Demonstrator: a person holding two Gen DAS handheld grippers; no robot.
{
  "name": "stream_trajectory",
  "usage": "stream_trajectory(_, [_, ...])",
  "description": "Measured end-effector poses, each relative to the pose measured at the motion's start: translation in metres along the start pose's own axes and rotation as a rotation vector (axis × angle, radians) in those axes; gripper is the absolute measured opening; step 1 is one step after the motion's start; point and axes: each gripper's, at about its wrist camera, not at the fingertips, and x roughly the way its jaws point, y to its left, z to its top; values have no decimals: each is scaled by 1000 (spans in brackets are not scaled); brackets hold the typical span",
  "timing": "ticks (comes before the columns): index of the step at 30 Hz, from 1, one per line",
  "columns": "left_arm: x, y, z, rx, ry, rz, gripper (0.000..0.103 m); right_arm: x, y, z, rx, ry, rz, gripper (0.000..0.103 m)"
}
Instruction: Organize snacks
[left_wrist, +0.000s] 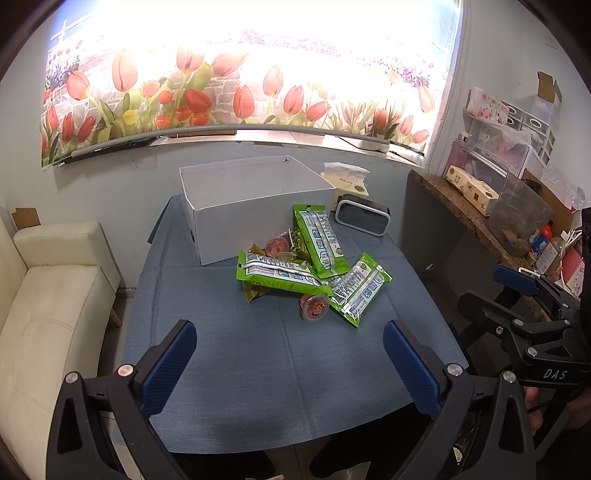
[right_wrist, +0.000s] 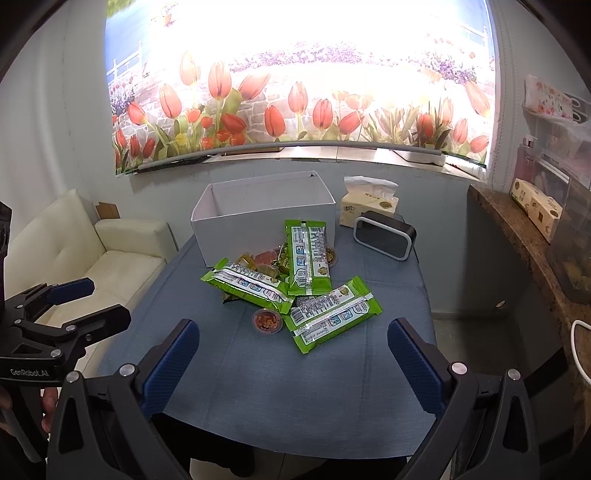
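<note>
Nearest the viewer, two hand-held tools hover over the near edge of a table (left_wrist: 229, 387) covered in blue cloth. The left tool (left_wrist: 290, 354) has its two blue-padded fingers spread wide apart with nothing between them. The right tool (right_wrist: 293, 354) is spread just as wide and also holds nothing. Each tool points forward and slightly down toward the middle of the table, and each appears at the edge of the other's view, side by side and apart.

A broad strip of bare cloth lies between the tools and the snacks. Past it, near the table's center, sits a loose pile: three green snack packets (right_wrist: 308, 256), overlapping one another, and two small round cups (right_wrist: 266, 320) with red filling, one in front of the pile and one partly buried behind it. A few small yellowish wrapped pieces (right_wrist: 246, 261) peek from under the packets; their count cannot be told.

Just behind the pile, touching or nearly touching it, stands one open white box (right_wrist: 266, 221), empty as far as can be seen. To its right are one tissue pack (right_wrist: 369, 206) and one small black clock (right_wrist: 384, 236). A cream sofa (right_wrist: 92, 254) lies left of the table and a cluttered stone counter (right_wrist: 517, 236) right. A tulip-print blind (right_wrist: 295, 96) hangs on the far wall.
</note>
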Motion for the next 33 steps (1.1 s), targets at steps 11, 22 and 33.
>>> stream_trajectory(11, [1, 8, -3, -14, -4, -10, 103, 78, -25, 9, 48, 77, 115, 103])
stream_trajectory(22, [-1, 35, -12, -65, -28, -2, 103, 252, -48, 47, 14, 224, 132, 103])
stream_trajectory(33, [16, 59, -27, -93, 25, 37, 103, 325, -53, 57, 37, 315, 133, 95])
